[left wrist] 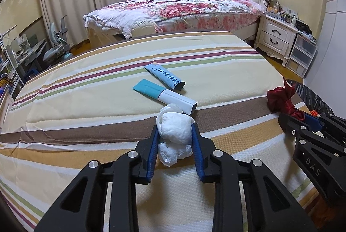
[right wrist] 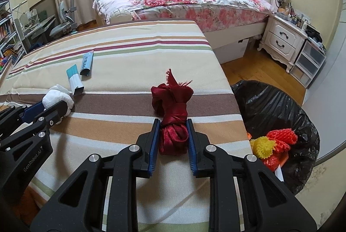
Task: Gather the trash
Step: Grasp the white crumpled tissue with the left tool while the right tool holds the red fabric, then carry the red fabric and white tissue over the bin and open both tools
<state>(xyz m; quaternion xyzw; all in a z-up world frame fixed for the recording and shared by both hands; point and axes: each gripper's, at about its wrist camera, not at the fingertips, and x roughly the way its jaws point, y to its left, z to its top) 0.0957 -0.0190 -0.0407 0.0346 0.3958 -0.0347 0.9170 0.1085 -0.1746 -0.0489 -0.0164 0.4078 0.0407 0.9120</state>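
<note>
My left gripper [left wrist: 174,129] is shut on a crumpled white tissue wad [left wrist: 174,130] on the striped table cover [left wrist: 86,102]. My right gripper [right wrist: 172,126] is shut on a knotted dark red cloth [right wrist: 173,110] near the table's right edge; the cloth also shows in the left wrist view [left wrist: 281,99]. A blue-and-white tube [left wrist: 165,76] and a teal-and-white box [left wrist: 166,96] lie beyond the tissue. A bin lined with a black bag [right wrist: 276,106] stands right of the table and holds red and yellow foam nets [right wrist: 272,143].
A bed with a floral quilt [right wrist: 183,0] stands behind the table. A white nightstand [right wrist: 283,39] and plastic drawers [right wrist: 309,63] are at the right. A desk, chair and shelves [right wrist: 32,26] are at the left. Wooden floor [right wrist: 248,67] lies between table and nightstand.
</note>
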